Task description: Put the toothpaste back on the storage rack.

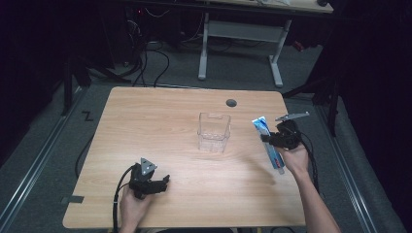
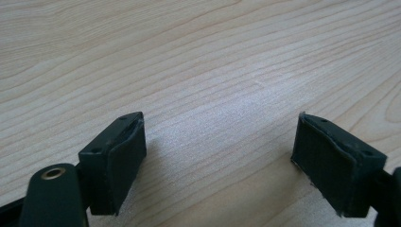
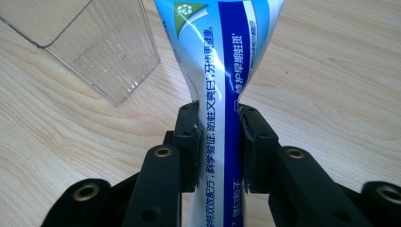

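Right of the clear container (image 1: 214,132), the right gripper (image 1: 273,139) has its fingers (image 3: 188,142) closed on a toothpaste tube (image 1: 268,143). Its long axis runs away from the person, beside the container. The left gripper (image 1: 163,183), near the front of the bench (image 1: 145,116), is wide open and holds nothing.

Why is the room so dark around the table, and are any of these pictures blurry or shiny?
High view: light falls on the table while the surroundings go near black; the clear container looks faint. Left gripper view: a pale sheen on the wood between the open jaws of the left hand-held gripper, which are slightly soft. Right gripper view: the toothpaste tube is sharp, with its print readable.
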The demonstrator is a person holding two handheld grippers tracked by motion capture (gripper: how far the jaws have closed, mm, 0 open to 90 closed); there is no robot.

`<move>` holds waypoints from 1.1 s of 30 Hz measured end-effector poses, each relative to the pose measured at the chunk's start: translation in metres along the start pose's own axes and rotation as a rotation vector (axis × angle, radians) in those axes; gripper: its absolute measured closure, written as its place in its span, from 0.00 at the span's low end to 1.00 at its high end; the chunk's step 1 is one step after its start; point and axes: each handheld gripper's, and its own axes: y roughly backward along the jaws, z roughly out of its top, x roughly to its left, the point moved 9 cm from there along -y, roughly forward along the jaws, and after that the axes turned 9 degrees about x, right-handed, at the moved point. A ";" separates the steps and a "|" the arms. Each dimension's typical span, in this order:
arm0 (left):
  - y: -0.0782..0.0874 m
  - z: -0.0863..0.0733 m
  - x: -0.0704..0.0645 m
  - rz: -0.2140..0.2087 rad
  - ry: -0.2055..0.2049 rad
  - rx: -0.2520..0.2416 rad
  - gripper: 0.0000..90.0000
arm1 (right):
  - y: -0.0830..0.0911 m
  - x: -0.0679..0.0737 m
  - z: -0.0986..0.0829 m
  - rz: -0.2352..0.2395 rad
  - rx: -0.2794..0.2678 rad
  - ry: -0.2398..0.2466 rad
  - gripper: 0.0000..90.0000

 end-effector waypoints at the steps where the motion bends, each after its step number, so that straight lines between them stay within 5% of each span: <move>1: 0.000 0.000 0.000 -0.001 -0.001 0.000 0.20 | 0.001 0.001 0.000 -0.003 0.000 0.005 0.80; 33: 0.000 0.000 -0.001 -0.003 -0.003 0.000 0.20 | 0.016 0.038 0.013 0.089 -0.091 0.075 0.81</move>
